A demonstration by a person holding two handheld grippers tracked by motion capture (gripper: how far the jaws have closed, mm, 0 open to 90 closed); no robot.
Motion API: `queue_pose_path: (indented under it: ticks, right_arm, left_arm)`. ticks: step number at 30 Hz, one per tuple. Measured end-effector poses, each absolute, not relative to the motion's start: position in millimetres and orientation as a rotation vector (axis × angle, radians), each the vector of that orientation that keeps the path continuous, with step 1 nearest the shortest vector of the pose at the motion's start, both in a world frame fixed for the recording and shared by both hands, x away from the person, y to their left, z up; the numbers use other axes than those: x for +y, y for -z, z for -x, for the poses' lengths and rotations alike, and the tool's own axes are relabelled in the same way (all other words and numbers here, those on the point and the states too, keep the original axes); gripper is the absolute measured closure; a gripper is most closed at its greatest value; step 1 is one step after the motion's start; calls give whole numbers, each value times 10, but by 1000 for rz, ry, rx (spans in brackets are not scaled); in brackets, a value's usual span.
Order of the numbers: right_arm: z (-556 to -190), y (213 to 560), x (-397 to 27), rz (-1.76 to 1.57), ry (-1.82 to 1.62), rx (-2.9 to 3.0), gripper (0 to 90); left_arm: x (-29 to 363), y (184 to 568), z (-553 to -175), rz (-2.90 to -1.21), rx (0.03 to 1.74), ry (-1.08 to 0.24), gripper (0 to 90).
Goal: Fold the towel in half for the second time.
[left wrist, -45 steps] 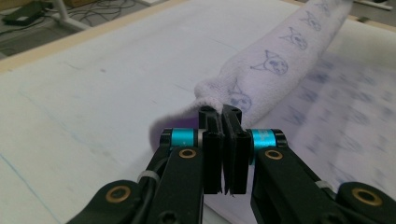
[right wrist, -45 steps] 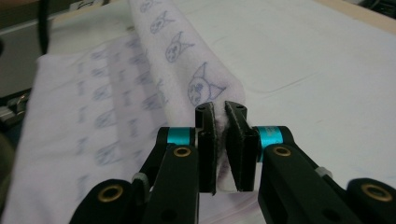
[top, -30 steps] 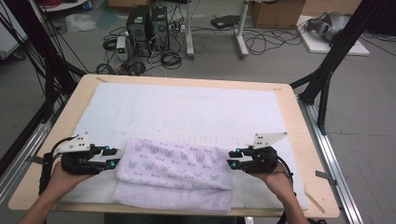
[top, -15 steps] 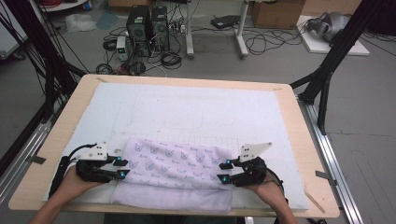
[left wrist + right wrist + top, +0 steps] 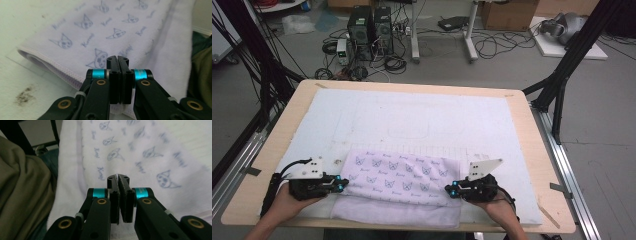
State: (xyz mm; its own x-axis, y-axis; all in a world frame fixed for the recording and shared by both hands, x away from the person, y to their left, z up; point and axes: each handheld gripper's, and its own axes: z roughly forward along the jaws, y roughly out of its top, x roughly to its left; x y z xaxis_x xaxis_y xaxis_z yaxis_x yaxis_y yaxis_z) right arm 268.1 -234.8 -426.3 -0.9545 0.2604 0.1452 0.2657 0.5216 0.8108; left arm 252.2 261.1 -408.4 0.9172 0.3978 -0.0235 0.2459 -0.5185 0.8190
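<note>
Folded once already, the towel lay along the desk's near edge. Left gripper and right gripper just clamped shut at its two ends, probably pinching cloth. Next fold left to do.

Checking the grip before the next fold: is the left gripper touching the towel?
Touching. In the left gripper view, the left gripper has its jaws shut on the towel edge.

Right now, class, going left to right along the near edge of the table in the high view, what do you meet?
Left gripper → folded towel → right gripper
</note>
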Motion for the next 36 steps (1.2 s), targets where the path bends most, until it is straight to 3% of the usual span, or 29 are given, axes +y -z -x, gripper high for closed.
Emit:
queue_pose_path:
  ticks: [8,11,13,23,30,32,33,34,36]
  right_arm:
    - [-2440,3982,-2421,331,1518,-2647,866]
    - [-2409,4016,-2418,329,1500,-2608,731]
    - [-2481,4048,-2424,389,1524,-2609,661]
    - [-3030,4193,-2520,788,1504,-2763,538]
    - [-3301,4394,-2547,939,1394,-2766,429]
    - [-3344,4453,-2529,945,1358,-2747,429]
    - [-3354,4474,-2514,931,1342,-2745,477]
    - [-3350,4483,-2495,913,1338,-2749,515]
    - [-3327,4469,-2462,840,1336,-2740,713]
  left_arm:
    - [2707,3904,-2140,-2114,380,-182,872]
    - [2681,3967,-2142,-2127,390,-171,664]
    - [2648,3992,-2213,-2126,402,-180,633]
    - [2559,4111,-2885,-2103,616,-310,578]
    - [2490,4331,-3250,-2152,764,-322,428]
    - [2482,4385,-3304,-2170,786,-292,403]
    - [2480,4406,-3321,-2179,785,-263,424]
    - [2481,4415,-3322,-2175,766,-227,490]
    - [2470,4389,-3295,-2163,730,-244,669]
